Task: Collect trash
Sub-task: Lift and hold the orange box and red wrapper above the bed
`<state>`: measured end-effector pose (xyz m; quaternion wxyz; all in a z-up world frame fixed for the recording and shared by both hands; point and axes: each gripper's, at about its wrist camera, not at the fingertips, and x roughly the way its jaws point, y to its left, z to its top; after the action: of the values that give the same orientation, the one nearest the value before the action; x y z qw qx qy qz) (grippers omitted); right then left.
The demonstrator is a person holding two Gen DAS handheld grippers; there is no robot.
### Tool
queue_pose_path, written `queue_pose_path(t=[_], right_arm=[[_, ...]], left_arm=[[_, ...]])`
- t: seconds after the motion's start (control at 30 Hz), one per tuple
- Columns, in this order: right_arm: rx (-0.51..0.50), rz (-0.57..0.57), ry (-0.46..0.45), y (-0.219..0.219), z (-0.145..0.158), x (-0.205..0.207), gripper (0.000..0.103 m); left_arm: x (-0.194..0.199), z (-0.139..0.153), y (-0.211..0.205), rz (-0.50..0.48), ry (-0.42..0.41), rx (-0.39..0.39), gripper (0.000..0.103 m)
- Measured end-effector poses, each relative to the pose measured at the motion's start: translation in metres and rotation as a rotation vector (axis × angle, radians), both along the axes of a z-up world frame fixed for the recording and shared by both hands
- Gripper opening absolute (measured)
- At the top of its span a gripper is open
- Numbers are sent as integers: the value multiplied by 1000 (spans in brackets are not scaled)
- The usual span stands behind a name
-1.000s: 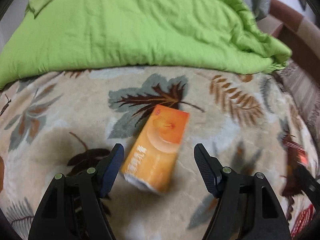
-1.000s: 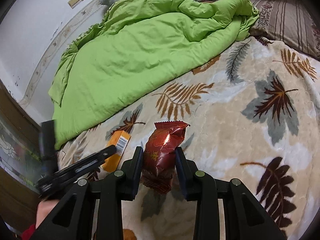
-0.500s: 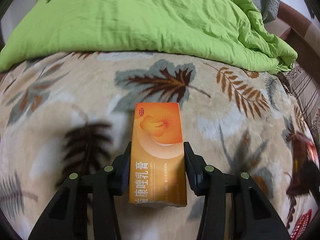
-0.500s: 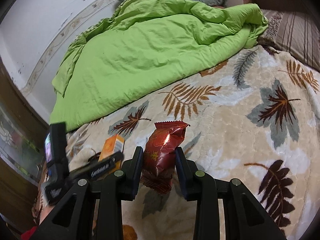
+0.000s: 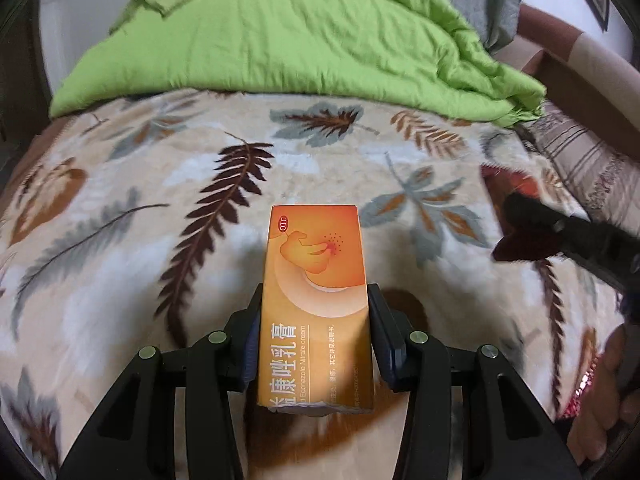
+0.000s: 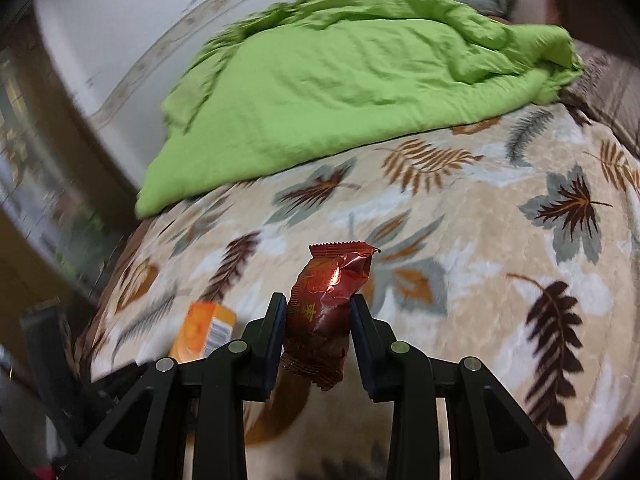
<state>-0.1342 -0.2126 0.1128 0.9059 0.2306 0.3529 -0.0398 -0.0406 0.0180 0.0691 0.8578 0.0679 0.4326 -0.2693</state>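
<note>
Lifted since before, the flat orange cardboard cream box (image 5: 316, 304) sat clamped in my left gripper (image 5: 315, 340) above the leaf-patterned blanket (image 5: 120, 240); my right gripper (image 6: 318, 336) squeezed the crinkled red foil wrapper (image 6: 326, 300). I judged steady, level carrying best.

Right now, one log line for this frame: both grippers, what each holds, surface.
left gripper: shut on orange cream box | right gripper: shut on red snack wrapper | surface: leaf-print blanket | green quilt behind
</note>
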Motion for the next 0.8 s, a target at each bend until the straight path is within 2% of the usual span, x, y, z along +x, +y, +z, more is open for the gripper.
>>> queue_pose_path(t=[0.07,0.2,0.3,0.47,0.8], right_arm=[[-32,35,0,10,5,-19,34],[-105,78,-7,22,9,-49,34],[-73,89,5,23,7,-67,35],[-113,105,-13,31,9,-88,35],[-80,92,-31,26,8,-90,35]], left_arm=[[-20,11,9,3,-34,-14,45],[-56,24,16,29,-129,10,45],[-76,28,21,55,-178,20,45],[-93,30,22,92,-257,59,45],[-91,18,19,106,-283,90,45]])
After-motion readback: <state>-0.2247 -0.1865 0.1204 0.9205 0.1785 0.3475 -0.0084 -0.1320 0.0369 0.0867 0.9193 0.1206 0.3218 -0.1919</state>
